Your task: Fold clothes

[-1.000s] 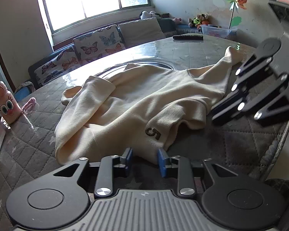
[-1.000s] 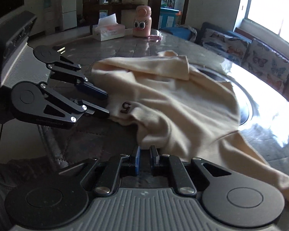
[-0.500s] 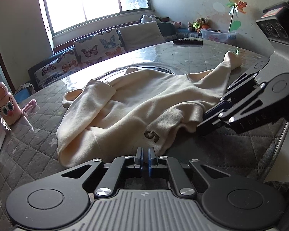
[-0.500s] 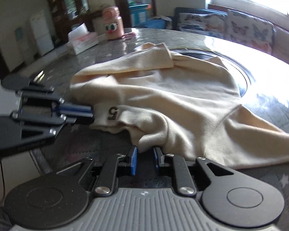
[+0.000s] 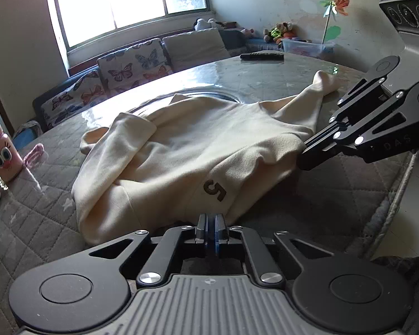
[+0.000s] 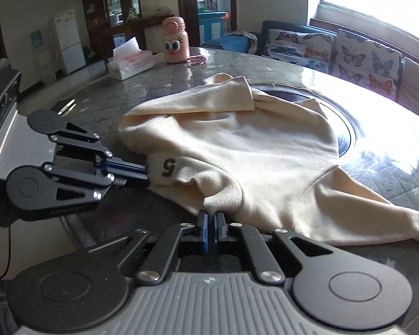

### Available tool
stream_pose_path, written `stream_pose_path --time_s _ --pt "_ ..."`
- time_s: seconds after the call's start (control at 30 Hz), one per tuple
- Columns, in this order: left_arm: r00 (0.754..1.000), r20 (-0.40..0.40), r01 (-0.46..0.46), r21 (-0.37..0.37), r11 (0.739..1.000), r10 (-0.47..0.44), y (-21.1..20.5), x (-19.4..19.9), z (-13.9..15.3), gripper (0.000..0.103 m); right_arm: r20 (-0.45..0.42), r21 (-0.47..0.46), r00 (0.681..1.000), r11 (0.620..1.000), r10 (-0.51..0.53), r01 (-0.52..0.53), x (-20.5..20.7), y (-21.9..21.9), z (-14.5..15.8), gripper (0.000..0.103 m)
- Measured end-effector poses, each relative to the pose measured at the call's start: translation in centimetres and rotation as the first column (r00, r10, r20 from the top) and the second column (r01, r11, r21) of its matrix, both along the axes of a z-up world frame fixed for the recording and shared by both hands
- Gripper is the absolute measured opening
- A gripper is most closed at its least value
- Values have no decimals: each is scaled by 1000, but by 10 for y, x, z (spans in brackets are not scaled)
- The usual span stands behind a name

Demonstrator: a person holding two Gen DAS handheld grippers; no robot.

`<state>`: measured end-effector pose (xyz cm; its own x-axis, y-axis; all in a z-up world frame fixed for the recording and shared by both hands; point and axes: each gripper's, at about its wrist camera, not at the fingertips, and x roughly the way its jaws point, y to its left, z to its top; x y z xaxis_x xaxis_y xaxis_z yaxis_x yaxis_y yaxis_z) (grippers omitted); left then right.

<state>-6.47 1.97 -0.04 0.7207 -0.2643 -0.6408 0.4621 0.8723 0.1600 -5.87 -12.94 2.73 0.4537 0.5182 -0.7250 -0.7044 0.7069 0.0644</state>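
Observation:
A cream sweatshirt (image 5: 198, 142) with a dark "5" near its hem lies spread on the grey quilted table cover (image 5: 33, 212). One sleeve is folded over its far left side, and the other sleeve trails to the far right. My left gripper (image 5: 211, 223) is shut on the near hem just below the "5", and the right wrist view shows it (image 6: 146, 174) pinching that edge. My right gripper (image 6: 211, 219) is closing on the hem further along, with cloth between its jaws. In the left wrist view its tips (image 5: 301, 155) bite into the bunched hem.
A pink cartoon bottle (image 6: 174, 40) and a tissue box (image 6: 131, 61) stand at the far side of the table. A black remote (image 5: 261, 55) lies near the back. A round glass turntable (image 6: 346, 136) lies partly under the sweatshirt. The table edge (image 5: 396, 201) runs close on the right.
My left jaws went from open to shut on the hem by the "5". My right gripper rolled, came in to the hem and closed on it. The hem there is now bunched.

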Motion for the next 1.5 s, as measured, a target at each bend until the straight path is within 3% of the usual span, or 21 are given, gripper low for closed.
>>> stream_pose_path --time_s 0.2,0.37,0.5,0.63,0.7,0.8,1.0,1.17,1.23,1.3,1.4,1.5 --pt "998 -8 62 20 998 -62 5 -17 13 3 -27 -48 997 996 77 -78 -15 -2 3 4" --pt "992 -59 116 38 993 -114 9 -21 12 3 -45 -73 985 983 165 -168 -20 -3 9 5" --pt "995 -20 97 32 995 -97 14 -12 26 7 41 -43 985 985 168 -166 -10 -5 35 8" --pt "999 49 16 46 999 -18 13 14 35 9 53 -9 989 990 139 -138 16 7 31 9" --pt "997 70 -35 51 998 32 13 32 35 16 21 1 990 991 136 -136 28 15 19 10" --pt "992 101 -88 82 993 79 7 61 29 38 -34 -10 984 984 177 -177 35 30 -2 9" --pt "986 124 -131 177 975 110 -6 118 4 49 -53 -47 965 965 256 -259 39 42 -7 10" --pt "987 93 -146 211 967 129 -2 147 -18 44 -10 -47 982 981 186 -186 74 38 6 18" --pt "986 82 -157 189 969 144 7 150 -17 17 6 -35 990 990 138 -138 94 34 11 18" --pt "982 80 -181 150 972 171 19 150 -10 8 23 -20 996 996 84 -83 116 30 14 18" --pt "963 107 -258 108 960 246 44 147 3 6 63 -25 998 1000 -2 3 152 25 15 18" --pt "926 122 -364 49 930 356 77 141 18 6 79 -27 993 996 -83 85 184 20 9 18"
